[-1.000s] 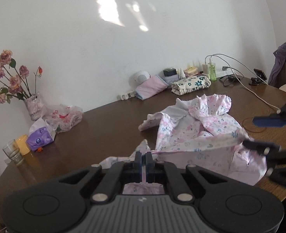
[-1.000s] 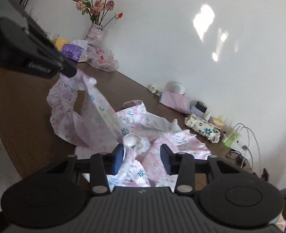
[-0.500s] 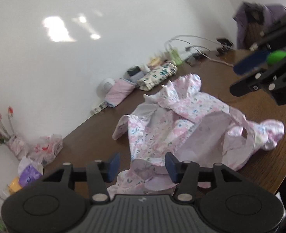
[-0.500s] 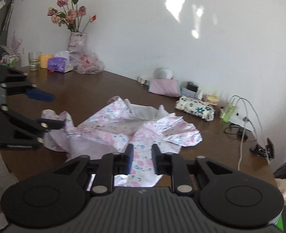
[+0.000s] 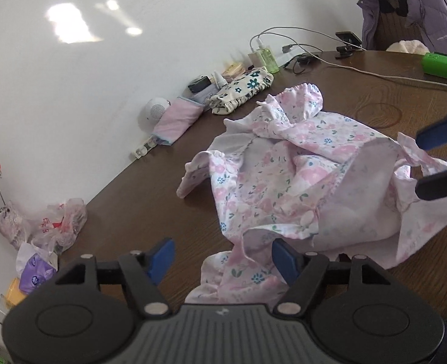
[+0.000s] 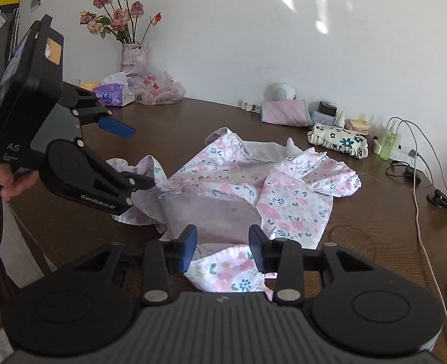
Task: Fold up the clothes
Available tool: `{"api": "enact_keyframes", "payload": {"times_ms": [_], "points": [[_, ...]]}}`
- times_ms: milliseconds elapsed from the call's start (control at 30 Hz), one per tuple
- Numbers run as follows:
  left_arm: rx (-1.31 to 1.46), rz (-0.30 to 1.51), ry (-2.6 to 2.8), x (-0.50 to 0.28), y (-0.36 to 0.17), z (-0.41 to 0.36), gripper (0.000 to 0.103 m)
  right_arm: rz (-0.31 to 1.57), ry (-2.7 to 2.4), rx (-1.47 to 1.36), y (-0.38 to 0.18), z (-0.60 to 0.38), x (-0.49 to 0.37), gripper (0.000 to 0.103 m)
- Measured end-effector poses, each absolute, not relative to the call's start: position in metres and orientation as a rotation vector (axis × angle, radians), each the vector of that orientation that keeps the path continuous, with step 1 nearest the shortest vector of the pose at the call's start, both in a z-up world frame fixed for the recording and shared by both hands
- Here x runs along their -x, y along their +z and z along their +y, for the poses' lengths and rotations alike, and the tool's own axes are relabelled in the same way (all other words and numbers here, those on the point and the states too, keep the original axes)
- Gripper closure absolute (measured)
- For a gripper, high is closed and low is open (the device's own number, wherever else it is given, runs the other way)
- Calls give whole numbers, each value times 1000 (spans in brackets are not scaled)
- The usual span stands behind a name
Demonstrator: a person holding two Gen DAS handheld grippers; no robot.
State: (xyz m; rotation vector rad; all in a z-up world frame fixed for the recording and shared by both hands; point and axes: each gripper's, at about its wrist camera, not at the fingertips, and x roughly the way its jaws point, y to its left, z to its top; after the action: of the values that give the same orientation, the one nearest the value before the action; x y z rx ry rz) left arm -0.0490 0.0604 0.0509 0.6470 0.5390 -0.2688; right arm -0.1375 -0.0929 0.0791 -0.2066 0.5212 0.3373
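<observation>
The flowered garment (image 6: 254,188) is spread crumpled on the brown surface (image 6: 178,115), its length running between the two claws. Its near hem lies just ahead of the right claw (image 6: 223,248), the other end ahead of the left claw (image 5: 220,257). Both are held low with fingers apart, nothing gripped.

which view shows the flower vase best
The right wrist view: the vase stands whole at the table's far end, its pink flowers in full view. The left wrist view catches only part of the vase at the left edge, with a few stems and one red bud.
</observation>
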Motion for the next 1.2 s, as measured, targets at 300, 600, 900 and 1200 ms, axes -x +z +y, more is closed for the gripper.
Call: {"api": "enact_keyframes", "payload": {"times_ms": [300, 600, 900, 1200], "points": [[-488, 543, -196, 43, 59, 70, 100, 552, 300, 183, 77, -98, 139, 65], [-398, 444, -70, 82, 95, 78, 101, 525, 197, 318, 77, -99, 147, 77], [-350, 421, -80, 118, 102, 72, 101, 451, 179, 318, 93, -105, 162, 66], [-373, 371, -49, 129, 107, 64, 101, 536, 187, 400, 64, -76, 169, 66]]}}
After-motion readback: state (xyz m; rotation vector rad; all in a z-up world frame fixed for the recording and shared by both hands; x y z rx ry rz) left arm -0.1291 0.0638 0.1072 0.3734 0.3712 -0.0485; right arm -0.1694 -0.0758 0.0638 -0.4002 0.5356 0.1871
